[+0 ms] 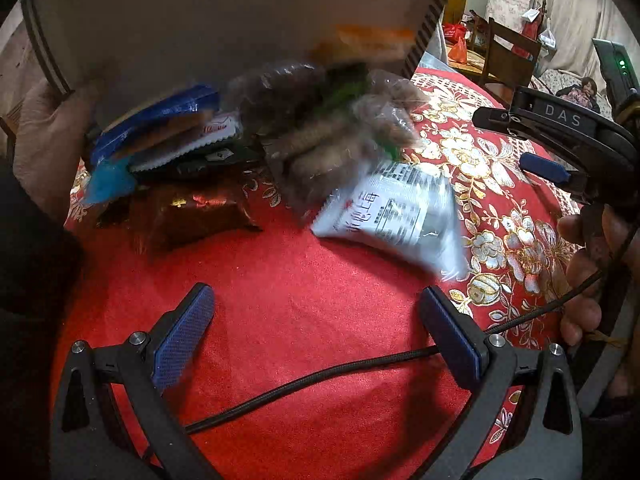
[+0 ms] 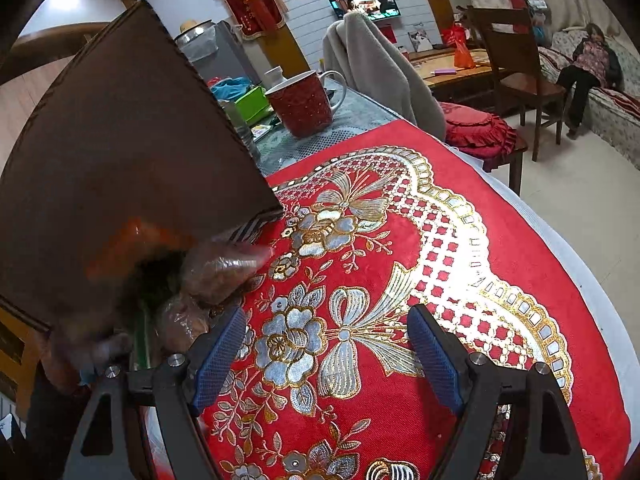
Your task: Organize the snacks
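- Left wrist view: left gripper (image 1: 316, 320) spread wide over the red tablecloth (image 1: 288, 280), nothing between its blue pads (image 1: 182, 334).
- Cardboard box (image 1: 200, 16): tilted above the cloth, one edge held by a bare hand (image 1: 44, 140) at the left.
- Snacks, heaped under the box's lower edge and blurred: blue packet (image 1: 156, 120) at the left; brown foil packet (image 1: 192, 216) lying on the cloth; clear bags of brown pieces (image 1: 320, 120) in the middle, contents possibly biscuits; white printed packet (image 1: 396, 208) at the right of the heap.
- Black cable (image 1: 312, 384): runs across the cloth between the left gripper's fingers.
- Right gripper (image 1: 556, 140): seen at the right edge of this view, held by a hand (image 1: 588, 272).
- Right wrist view: right gripper (image 2: 326, 344) likewise spread wide, grasping nothing, over the gold and silver flower pattern (image 2: 296, 336).
- Same box (image 2: 120, 152) fills the left side; clear bags (image 2: 216, 276) spill from beneath it, just beside the gripper's left finger.
- Red mug (image 2: 304, 104): upright on a grey mat beyond the cloth.
- Wooden chair (image 2: 516, 68) and a seated person (image 2: 592, 64) in the background.
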Available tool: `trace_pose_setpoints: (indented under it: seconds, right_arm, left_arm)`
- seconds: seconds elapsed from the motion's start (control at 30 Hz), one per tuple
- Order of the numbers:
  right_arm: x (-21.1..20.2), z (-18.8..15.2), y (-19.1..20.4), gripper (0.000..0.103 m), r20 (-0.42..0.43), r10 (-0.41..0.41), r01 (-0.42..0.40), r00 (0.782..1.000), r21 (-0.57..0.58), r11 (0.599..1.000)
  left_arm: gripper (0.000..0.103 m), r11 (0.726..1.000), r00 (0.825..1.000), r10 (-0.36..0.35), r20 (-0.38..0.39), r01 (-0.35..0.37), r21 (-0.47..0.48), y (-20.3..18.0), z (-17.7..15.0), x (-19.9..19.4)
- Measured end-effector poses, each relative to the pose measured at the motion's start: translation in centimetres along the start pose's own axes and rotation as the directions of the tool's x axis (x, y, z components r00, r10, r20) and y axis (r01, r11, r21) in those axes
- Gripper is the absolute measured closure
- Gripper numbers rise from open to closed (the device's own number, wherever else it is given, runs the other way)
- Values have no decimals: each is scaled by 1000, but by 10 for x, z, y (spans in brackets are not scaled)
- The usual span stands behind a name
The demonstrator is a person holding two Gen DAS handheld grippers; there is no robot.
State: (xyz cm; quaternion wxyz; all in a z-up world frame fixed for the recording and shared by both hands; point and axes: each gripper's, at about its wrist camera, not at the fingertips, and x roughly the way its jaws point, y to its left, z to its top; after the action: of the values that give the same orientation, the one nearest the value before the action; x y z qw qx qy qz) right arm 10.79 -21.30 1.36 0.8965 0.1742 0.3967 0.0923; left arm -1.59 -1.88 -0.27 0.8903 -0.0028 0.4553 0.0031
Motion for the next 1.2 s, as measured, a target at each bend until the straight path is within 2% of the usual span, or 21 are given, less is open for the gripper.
trace_pose_setpoints:
  seconds: [1.2]
  right_arm:
    - [0, 1, -3, 21, 5, 15, -15, 1000, 12, 1000]
  left_arm:
    - [0, 1000, 1000, 0, 0, 0, 1, 0, 0, 0]
